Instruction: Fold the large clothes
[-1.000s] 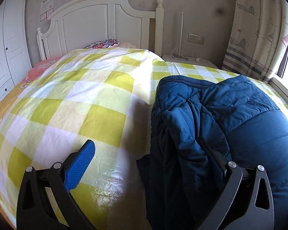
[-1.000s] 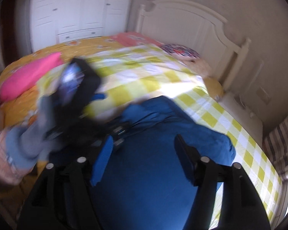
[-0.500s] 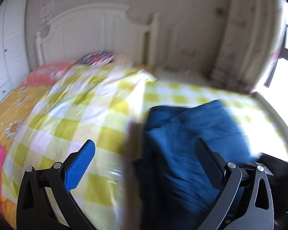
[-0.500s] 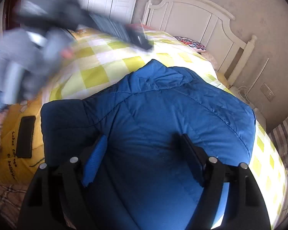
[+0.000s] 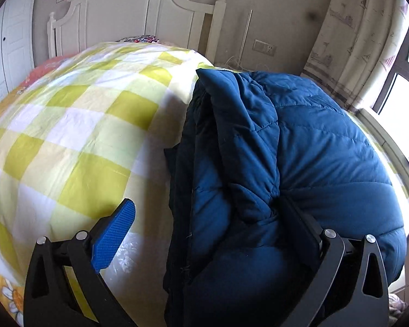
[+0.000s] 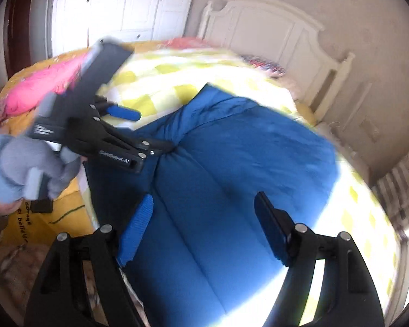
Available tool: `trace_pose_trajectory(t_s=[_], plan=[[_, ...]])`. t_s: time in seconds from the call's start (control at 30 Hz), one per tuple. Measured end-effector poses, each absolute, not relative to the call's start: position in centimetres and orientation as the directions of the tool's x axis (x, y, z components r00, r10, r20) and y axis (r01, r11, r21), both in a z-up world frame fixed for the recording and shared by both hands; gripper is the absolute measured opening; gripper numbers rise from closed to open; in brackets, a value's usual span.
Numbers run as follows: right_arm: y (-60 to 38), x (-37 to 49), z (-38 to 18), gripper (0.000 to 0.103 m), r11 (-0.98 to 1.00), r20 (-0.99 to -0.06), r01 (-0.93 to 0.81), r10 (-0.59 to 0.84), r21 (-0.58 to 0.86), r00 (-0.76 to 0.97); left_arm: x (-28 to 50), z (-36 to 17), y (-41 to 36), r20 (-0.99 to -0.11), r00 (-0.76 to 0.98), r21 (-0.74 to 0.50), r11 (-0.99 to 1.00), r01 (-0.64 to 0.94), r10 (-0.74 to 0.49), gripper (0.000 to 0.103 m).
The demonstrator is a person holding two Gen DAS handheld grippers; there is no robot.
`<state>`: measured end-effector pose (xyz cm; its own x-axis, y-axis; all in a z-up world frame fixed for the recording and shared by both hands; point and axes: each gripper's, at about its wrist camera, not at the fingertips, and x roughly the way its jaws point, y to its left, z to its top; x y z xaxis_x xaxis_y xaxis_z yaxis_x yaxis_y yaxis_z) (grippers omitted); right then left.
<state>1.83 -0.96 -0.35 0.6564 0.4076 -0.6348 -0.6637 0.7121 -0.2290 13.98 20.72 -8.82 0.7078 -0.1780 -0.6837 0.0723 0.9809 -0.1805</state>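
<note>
Our left tool is wide apart. One finger presses into a fold of the big blue coat and the other hangs over the yellow checked blanket. Our right tool is wide apart too, up above the coat, holding nothing. The coat lies folded on the bed, right in front of both tools.
</note>
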Motion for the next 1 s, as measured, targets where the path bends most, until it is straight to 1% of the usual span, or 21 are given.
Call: trace_pose_trajectory(t_s=[0.07, 0.1, 0.13, 0.17, 0.2, 0.23, 0.27, 0.47, 0.5, 0.6, 0.67, 0.7, 0.77, 0.8, 0.83, 0.87, 0.9, 1.0], plan=[[-3.2, 0.6, 0.8, 0.076, 0.740, -0.590, -0.647, 0.443, -0.185, 0.675, 13.7, -9.1, 21.0, -0.672, 0.715, -0.204, 0.976, 0.069, -0.192, 0.099], [-3.8, -0.1, 0.7, 0.076, 0.750, -0.567, -0.636, 0.447, -0.184, 0.692, 13.6, -9.3, 21.1, -0.665, 0.720, -0.216, 0.974, 0.068, -0.198, 0.099], [-3.9, -0.3, 0.1, 0.076, 0.751, -0.563, -0.634, 0.447, -0.186, 0.695, 13.5, -9.4, 21.2, -0.662, 0.722, -0.223, 0.972, 0.067, -0.202, 0.099], [-3.5, -0.2, -2.1, 0.075, 0.742, -0.607, -0.649, 0.441, -0.168, 0.661, 13.8, -9.3, 21.2, -0.662, 0.722, -0.226, 0.972, 0.067, -0.204, 0.099], [-2.6, 0.7, -5.1, 0.068, 0.723, -0.695, -0.676, 0.413, -0.143, 0.589, 13.7, -9.3, 21.1, -0.659, 0.722, -0.231, 0.970, 0.071, -0.210, 0.099], [-2.2, 0.8, -7.4, 0.068, 0.721, -0.687, -0.667, 0.388, -0.188, 0.614, 13.7, -9.3, 21.0, -0.663, 0.720, -0.223, 0.972, 0.072, -0.205, 0.099], [-1.8, 0.5, -8.1, 0.069, 0.722, -0.664, -0.658, 0.386, -0.215, 0.640, 13.7, -9.2, 21.0, -0.664, 0.722, -0.210, 0.975, 0.071, -0.195, 0.099], [-1.2, 2.1, -5.8, 0.070, 0.688, -0.735, -0.706, 0.389, -0.169, 0.556, 13.6, -9.5, 21.4, -0.661, 0.722, -0.220, 0.973, 0.070, -0.202, 0.099], [-1.3, 2.5, -5.1, 0.067, 0.682, -0.730, -0.712, 0.400, -0.166, 0.554, 13.6, -9.6, 21.5, -0.661, 0.723, -0.223, 0.973, 0.069, -0.202, 0.099], [-1.0, 5.2, -2.0, 0.067, 0.719, -0.658, -0.664, 0.401, -0.205, 0.637, 13.7, -9.5, 21.4, -0.661, 0.724, -0.217, 0.974, 0.067, -0.197, 0.099], [-0.6, 9.1, -0.9, 0.069, 0.760, -0.617, -0.612, 0.378, -0.220, 0.690, 13.6, -9.4, 21.3, -0.662, 0.724, -0.213, 0.975, 0.066, -0.193, 0.099], [-0.5, 11.9, -1.1, 0.069, 0.788, -0.629, -0.587, 0.364, -0.185, 0.687, 13.5, -9.4, 21.3, -0.662, 0.725, -0.212, 0.975, 0.064, -0.191, 0.099], [-0.2, 17.3, -3.4, 0.069, 0.827, -0.692, -0.550, 0.328, -0.119, 0.643, 13.5, -9.4, 21.2, -0.662, 0.727, -0.208, 0.976, 0.058, -0.184, 0.099], [0.0, 19.4, -5.5, 0.074, 0.826, -0.731, -0.561, 0.344, -0.064, 0.589, 13.6, -9.4, 21.3, -0.665, 0.726, -0.200, 0.978, 0.050, -0.173, 0.099], [-0.5, 20.6, -6.8, 0.076, 0.821, -0.722, -0.570, 0.403, 0.015, 0.562, 13.6, -9.4, 21.3, -0.667, 0.726, -0.195, 0.980, 0.047, -0.168, 0.099], [-0.7, 21.3, -7.2, 0.076, 0.821, -0.714, -0.569, 0.430, 0.055, 0.553, 13.7, -9.4, 21.3, -0.668, 0.723, -0.200, 0.978, 0.053, -0.175, 0.099], [-0.9, 21.4, -7.5, 0.076, 0.825, -0.704, -0.562, 0.438, 0.067, 0.559, 13.7, -9.4, 21.3, -0.668, 0.723, -0.200, 0.978, 0.056, -0.178, 0.099], [-0.6, 21.2, -7.7, 0.076, 0.844, -0.693, -0.535, 0.405, 0.033, 0.597, 13.7, -9.4, 21.2, -0.664, 0.727, -0.193, 0.979, 0.060, -0.175, 0.099]])
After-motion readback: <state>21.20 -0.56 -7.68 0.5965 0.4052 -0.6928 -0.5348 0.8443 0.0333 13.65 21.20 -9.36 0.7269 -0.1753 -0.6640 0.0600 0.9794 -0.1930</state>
